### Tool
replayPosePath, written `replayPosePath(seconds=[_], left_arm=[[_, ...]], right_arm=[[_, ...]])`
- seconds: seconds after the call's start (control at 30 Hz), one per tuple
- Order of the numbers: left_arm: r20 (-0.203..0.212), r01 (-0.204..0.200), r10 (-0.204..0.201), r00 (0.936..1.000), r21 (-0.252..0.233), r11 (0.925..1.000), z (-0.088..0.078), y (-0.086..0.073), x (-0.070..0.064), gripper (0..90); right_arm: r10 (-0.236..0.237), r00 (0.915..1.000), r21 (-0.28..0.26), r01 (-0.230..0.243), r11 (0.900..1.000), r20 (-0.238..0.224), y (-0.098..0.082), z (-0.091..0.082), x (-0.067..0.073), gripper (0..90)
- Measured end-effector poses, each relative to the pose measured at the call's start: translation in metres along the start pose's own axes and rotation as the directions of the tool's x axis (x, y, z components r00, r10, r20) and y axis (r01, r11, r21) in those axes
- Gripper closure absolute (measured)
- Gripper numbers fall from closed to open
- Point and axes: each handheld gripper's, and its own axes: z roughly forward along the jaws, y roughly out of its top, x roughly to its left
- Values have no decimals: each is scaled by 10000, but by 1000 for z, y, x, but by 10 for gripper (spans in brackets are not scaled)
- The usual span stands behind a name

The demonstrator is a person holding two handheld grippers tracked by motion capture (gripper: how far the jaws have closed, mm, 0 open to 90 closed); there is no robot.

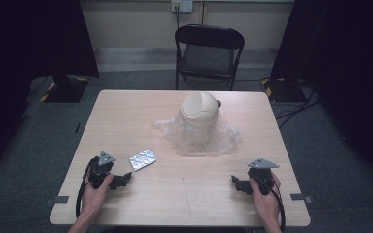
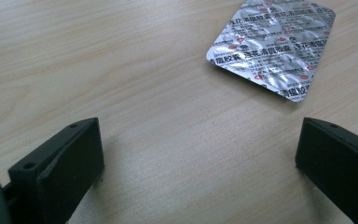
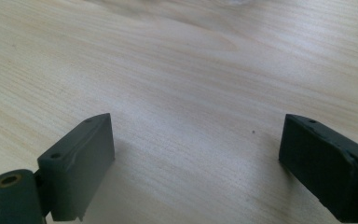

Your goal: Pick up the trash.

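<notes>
A silver foil blister pack lies flat on the wooden table, near its front left. In the left gripper view the blister pack sits a short way ahead and to the right of the jaws. My left gripper rests low on the table just below the pack, open, with nothing between its jaws. My right gripper rests near the front right of the table, also open over bare wood. A small beige bin with a domed swing lid stands mid-table inside a loose clear plastic bag.
A black folding chair stands beyond the table's far edge. Dark stands and cables lie on the grey floor at both back corners. A person's hands hold both grippers at the near edge.
</notes>
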Motion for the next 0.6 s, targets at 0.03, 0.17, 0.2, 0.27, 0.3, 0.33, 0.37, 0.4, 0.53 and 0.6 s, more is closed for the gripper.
replayPosePath(seconds=[0.03, 0.17, 0.2, 0.27, 0.3, 0.33, 0.37, 0.4, 0.53, 0.6], left_arm=[[1, -4, 4, 10000, 0, 10000, 0, 0, 0, 4], [9, 26, -26, 10000, -17, 10000, 0, 0, 0, 9], [-16, 47, -47, 10000, -37, 10000, 0, 0, 0, 9], [-168, 313, -315, 9994, -154, 9994, -2, -1, 1, 68], [-263, 302, -306, 9992, -149, 9994, -4, -1, 2, 98], [-329, 325, -332, 9989, -201, 9993, -6, -1, 3, 143], [-238, 390, -395, 9989, -217, 9990, -7, -1, 4, 182], [-101, 473, -475, 9988, -227, 9986, -8, -1, 5, 175], [196, 516, -506, 9985, -539, 9972, -14, 2, 4, 159], [385, 529, -503, 9980, -699, 9962, -16, 5, 4, 160]], right_arm=[[-9, 10000, 3, 9, 10000, -7, 0, 0, 0, 92], [-1, 10000, -1, 1, 10000, -1, 0, 0, 0, 92], [-2, 10000, -1, 2, 10000, -3, 0, 0, 0, 92], [0, 10000, -1, 0, 10000, 1, 0, 0, 0, 92], [-2, 10000, -1, 2, 10000, 2, 0, 0, 0, 92], [2, 10000, -1, -2, 10000, 6, 0, 0, 0, 93], [1, 10000, -2, -1, 10000, 7, 0, 0, 0, 92], [0, 10000, 0, 0, 10000, 6, 0, 0, 0, 92], [0, 10000, -1, 0, 10000, 6, 0, 0, 0, 92], [2, 10000, 0, -2, 10000, 5, 0, 0, 0, 92]])
